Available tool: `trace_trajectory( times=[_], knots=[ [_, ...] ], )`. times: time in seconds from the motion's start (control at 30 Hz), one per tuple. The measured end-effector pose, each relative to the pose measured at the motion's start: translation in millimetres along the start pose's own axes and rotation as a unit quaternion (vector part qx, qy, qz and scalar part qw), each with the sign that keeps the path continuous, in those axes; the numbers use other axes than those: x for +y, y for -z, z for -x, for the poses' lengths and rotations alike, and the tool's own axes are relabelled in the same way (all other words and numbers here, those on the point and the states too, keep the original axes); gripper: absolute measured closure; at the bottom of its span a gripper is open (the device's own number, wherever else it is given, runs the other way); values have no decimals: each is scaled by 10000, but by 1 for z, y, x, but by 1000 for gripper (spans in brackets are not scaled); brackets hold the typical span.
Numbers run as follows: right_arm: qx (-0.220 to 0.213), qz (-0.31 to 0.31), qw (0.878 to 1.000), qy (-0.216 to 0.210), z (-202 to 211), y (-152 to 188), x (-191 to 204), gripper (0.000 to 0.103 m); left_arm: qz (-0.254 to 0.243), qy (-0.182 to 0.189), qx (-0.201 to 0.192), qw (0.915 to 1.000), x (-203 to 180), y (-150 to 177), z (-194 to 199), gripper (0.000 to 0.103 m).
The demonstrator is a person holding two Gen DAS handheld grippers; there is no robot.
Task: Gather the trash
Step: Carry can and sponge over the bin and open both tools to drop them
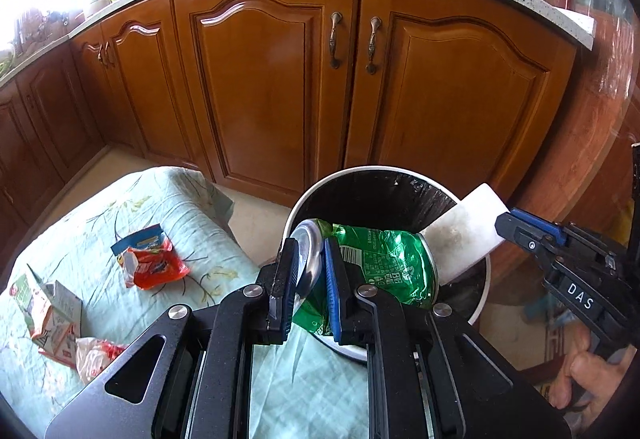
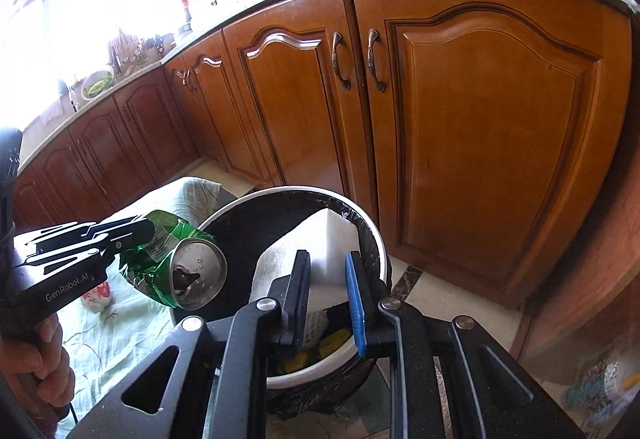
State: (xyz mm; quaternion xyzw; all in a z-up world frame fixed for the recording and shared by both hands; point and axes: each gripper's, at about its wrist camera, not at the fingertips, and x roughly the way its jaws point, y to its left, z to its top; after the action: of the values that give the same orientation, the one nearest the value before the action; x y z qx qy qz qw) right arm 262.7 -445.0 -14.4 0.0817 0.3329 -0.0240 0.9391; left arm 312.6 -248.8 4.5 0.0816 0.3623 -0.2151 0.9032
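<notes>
Clamped between the left gripper's [image 1: 310, 279] pads, a crushed green can [image 1: 376, 263] hangs over the near rim of the white bin [image 1: 482, 291] with its black liner. Just right of it, the right gripper [image 2: 328, 291] pinches a white foam block [image 2: 324, 235] above the same bin opening. Left of the left gripper, on the cloth-covered table [image 1: 80, 223], lie a red snack wrapper [image 1: 150, 263], a torn carton [image 1: 48, 319] and a crumpled red-and-white wrapper [image 1: 96, 357].
</notes>
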Motion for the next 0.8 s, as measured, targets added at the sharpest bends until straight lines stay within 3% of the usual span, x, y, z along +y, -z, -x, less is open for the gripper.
trace_trajectory(
  times=[0.37,0.5,0.63,0.8],
  knots=[
    [141,78,9998,132,-18,-5,1,84,-113,-50,208,9997,-7,-4,-26,91],
    [171,-3,9998,49,-21,-5,0,77,-106,38,271,9996,-10,-6,-32,90],
    [113,-156,9998,-27,-15,-3,-4,54,-43,80,278,9996,-12,-6,-30,76],
    [-23,-376,9990,-238,-2,6,-1,36,103,138,91,9998,-5,4,-11,71]
  ],
)
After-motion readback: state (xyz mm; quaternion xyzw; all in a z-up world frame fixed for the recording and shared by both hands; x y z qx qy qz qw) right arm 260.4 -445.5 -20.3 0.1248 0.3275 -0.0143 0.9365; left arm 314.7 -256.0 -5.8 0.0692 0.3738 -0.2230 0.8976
